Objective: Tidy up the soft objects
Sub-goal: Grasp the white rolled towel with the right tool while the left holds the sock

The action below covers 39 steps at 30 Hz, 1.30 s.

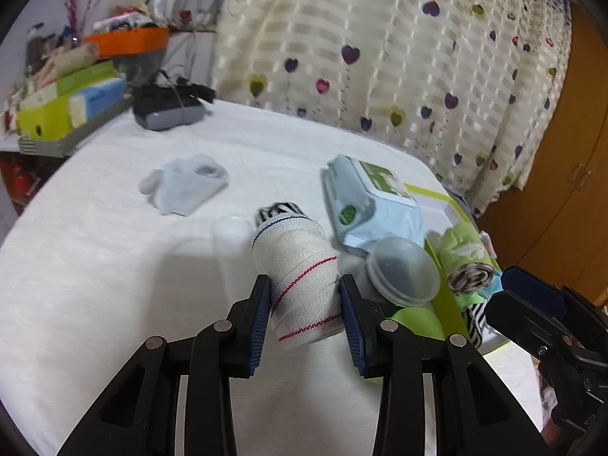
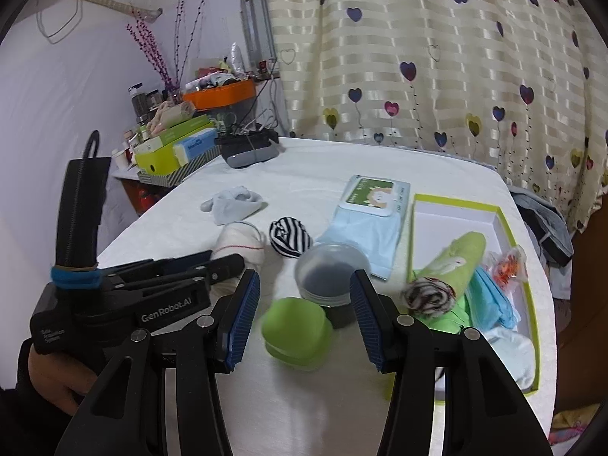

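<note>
A white bandage roll (image 1: 304, 285) was held clamped between the blue pads of the left gripper (image 1: 307, 313) above the white table (image 1: 114, 266), seemingly bound for the green-rimmed box (image 2: 509, 228) where rolled cloths were gathered; the right gripper (image 2: 304, 317) was kept wide open over a green lid (image 2: 296, 332).

Heart-print curtain (image 2: 437, 57), grey device (image 2: 249, 154), orange tray (image 2: 218, 95), purple twigs (image 2: 155, 53)

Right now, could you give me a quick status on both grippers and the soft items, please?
Left gripper shut on bandage roll. Right gripper open, empty, over green lid. Green-rimmed box partly filled; clear tub sits between roll and box.
</note>
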Available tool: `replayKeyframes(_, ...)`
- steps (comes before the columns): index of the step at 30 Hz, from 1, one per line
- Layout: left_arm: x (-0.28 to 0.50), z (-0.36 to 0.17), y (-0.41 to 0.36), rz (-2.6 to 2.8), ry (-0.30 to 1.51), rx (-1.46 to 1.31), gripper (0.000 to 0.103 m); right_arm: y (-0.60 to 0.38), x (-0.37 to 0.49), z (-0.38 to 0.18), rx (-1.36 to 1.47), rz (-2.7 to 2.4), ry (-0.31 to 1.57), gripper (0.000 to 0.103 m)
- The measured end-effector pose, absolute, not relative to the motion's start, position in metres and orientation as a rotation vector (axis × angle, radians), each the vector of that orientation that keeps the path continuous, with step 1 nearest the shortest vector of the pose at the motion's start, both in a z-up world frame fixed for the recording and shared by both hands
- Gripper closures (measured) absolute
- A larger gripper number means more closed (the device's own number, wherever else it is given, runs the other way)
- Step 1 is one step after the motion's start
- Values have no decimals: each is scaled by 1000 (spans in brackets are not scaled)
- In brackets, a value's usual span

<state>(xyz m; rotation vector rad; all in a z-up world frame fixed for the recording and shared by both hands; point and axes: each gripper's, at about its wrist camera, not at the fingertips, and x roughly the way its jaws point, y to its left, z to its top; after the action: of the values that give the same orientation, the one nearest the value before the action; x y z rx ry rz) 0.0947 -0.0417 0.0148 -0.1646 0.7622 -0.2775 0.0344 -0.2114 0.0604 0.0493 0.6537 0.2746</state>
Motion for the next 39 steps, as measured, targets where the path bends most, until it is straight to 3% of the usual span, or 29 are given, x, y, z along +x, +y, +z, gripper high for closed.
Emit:
replayKeyframes(17, 92, 6, 64, -106, 722, -251, 68, -124, 93, 32, -60, 397, 760, 53)
replayKeyframes(34, 100, -9, 99, -102, 737, -306, 68, -77, 160, -29, -153, 261, 972, 53)
replayKeyframes(39, 100, -9, 99, -101, 736, -307, 68, -78, 159, -31, -143, 264, 969, 74)
